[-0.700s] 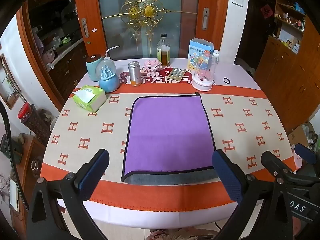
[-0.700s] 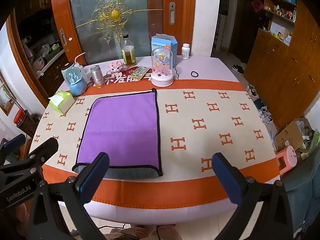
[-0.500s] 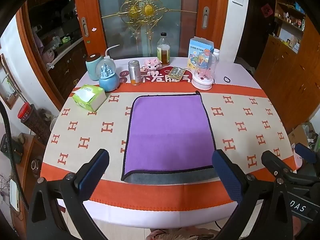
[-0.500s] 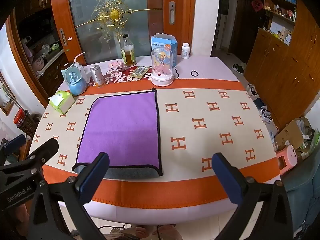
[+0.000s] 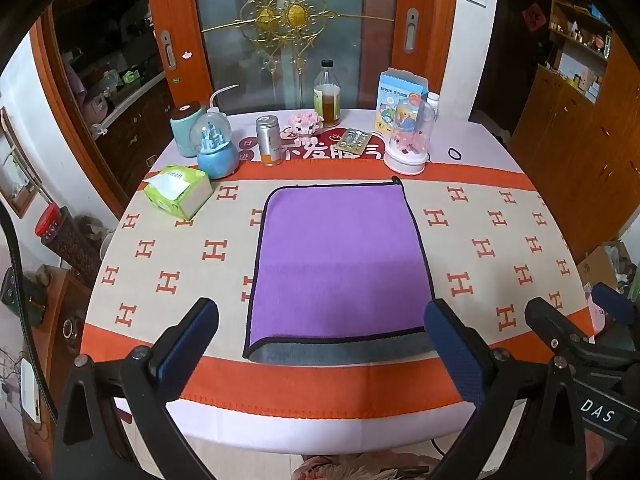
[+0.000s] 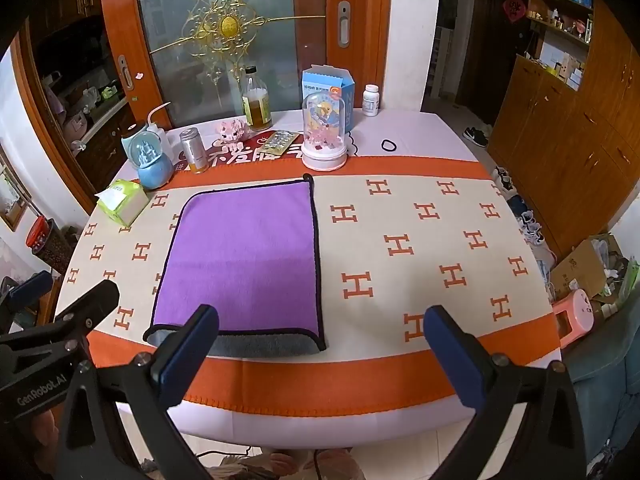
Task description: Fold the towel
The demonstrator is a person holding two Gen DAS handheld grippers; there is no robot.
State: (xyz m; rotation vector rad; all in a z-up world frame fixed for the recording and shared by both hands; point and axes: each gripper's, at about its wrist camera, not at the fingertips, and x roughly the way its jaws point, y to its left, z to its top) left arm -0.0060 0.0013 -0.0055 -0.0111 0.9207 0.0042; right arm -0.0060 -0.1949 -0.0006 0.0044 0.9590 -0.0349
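A purple towel with a dark border lies flat on the table, folded once, with a grey strip of its underside showing along the near edge. It also shows in the right wrist view. My left gripper is open and empty, held above the near table edge in front of the towel. My right gripper is open and empty, above the near edge, to the right of the towel's near right corner. Neither gripper touches the towel.
The table has a cream cloth with orange H marks. Along the far side stand a green tissue pack, a blue snow globe, a metal can, a bottle, a blue carton and a glass dome. A hair tie lies far right.
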